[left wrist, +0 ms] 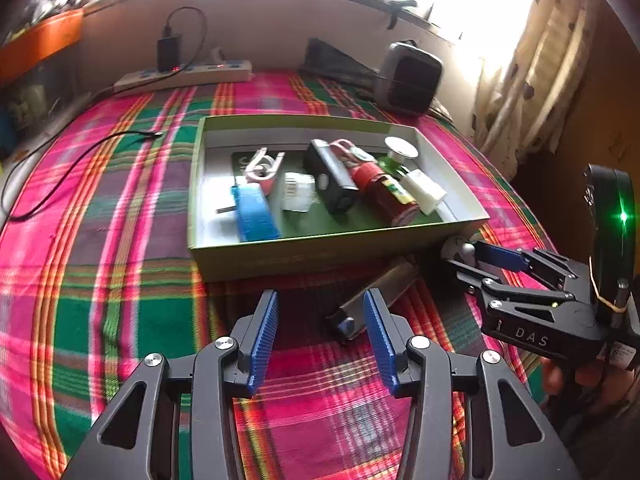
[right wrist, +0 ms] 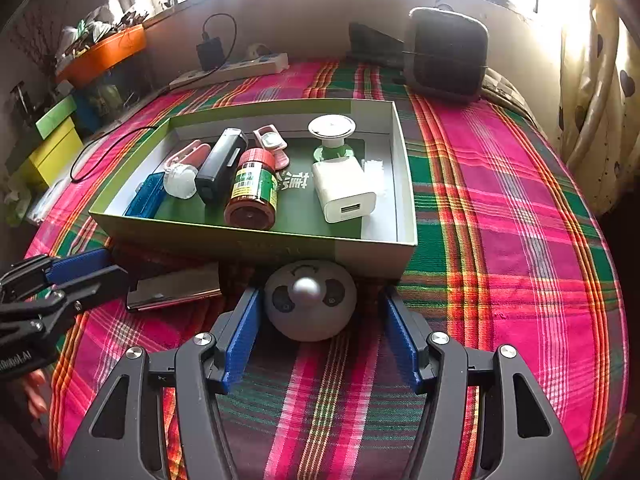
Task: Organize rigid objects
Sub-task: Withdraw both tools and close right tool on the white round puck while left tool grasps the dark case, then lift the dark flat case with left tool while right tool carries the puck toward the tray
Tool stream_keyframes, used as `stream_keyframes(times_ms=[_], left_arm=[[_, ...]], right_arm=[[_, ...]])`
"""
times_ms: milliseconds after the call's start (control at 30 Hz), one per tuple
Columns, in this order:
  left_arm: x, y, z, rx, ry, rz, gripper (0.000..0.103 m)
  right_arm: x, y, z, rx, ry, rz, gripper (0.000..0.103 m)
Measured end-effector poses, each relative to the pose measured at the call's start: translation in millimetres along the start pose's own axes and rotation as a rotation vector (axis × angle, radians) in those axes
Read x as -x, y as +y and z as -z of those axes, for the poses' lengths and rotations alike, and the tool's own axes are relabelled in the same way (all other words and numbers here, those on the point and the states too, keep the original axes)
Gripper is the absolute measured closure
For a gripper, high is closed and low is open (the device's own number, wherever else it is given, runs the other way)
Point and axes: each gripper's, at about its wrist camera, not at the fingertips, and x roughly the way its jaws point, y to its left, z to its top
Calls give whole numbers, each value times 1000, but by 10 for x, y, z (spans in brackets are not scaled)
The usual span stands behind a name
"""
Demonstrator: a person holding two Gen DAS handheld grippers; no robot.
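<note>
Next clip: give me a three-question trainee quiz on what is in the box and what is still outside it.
1. True or false: the red-lidded jar stands upright in the green box.
2. What lies between the right hand-held gripper pads?
A. white charger
B. round white panda-faced object
C. blue case
3. Fill in: the flat metallic object lies ____ the box, near the left hand-held gripper.

Key: 1 false; 2 B; 3 outside.
</note>
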Motion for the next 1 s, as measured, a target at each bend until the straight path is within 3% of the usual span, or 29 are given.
stream_keyframes(times_ms=[133, 267, 1000], left_arm=[[-37, -66, -22, -18, 8, 8, 59], [-104, -153, -41, -47, 28, 15, 59], [-351, -483, -113, -156, 78, -20, 59]], right_arm=[[10, -37, 14, -13, -4, -10, 43], [26, -55, 34, -11, -11, -11, 53], [177, -266, 115, -64, -51, -33, 54]])
